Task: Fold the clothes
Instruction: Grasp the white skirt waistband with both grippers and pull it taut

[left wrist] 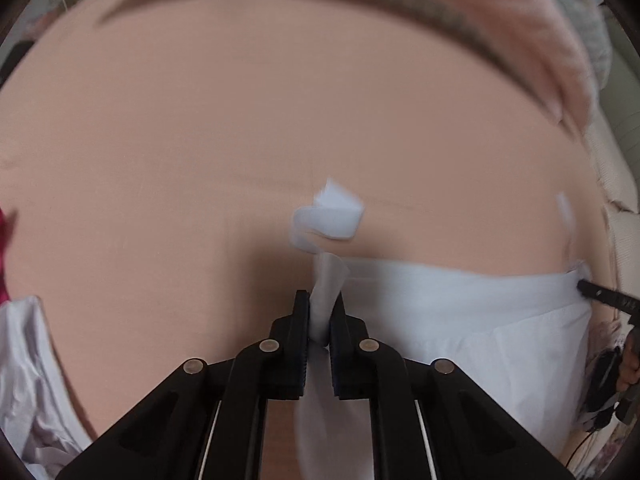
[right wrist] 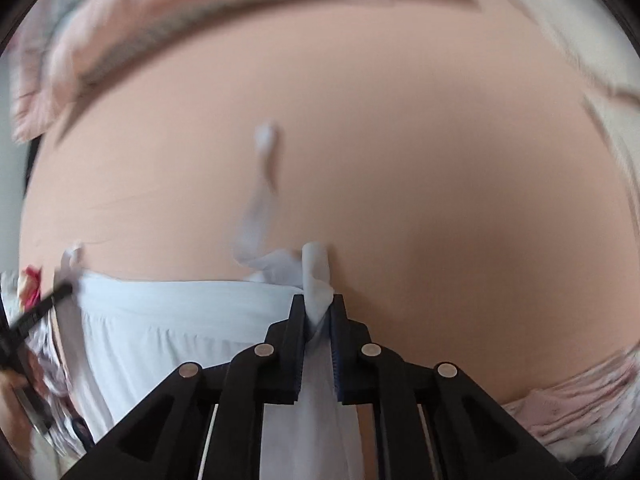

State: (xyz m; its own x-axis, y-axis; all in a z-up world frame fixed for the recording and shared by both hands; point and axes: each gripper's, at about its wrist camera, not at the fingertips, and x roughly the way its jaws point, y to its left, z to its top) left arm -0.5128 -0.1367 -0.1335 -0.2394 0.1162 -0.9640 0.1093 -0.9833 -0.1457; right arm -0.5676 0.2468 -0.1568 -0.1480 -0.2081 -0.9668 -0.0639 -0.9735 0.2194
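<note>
Pinching white garment [left wrist: 460, 312] straps over peach sheet [left wrist: 240, 140], both grippers' fingers [left wrist: 301, 312] [right wrist: 298, 320] clamped.

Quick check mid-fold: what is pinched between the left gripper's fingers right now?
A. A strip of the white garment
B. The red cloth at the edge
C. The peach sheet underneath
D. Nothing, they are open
A: in the left wrist view the left gripper has its fingers closed on a strip of the white garment, above the peach sheet.
</note>
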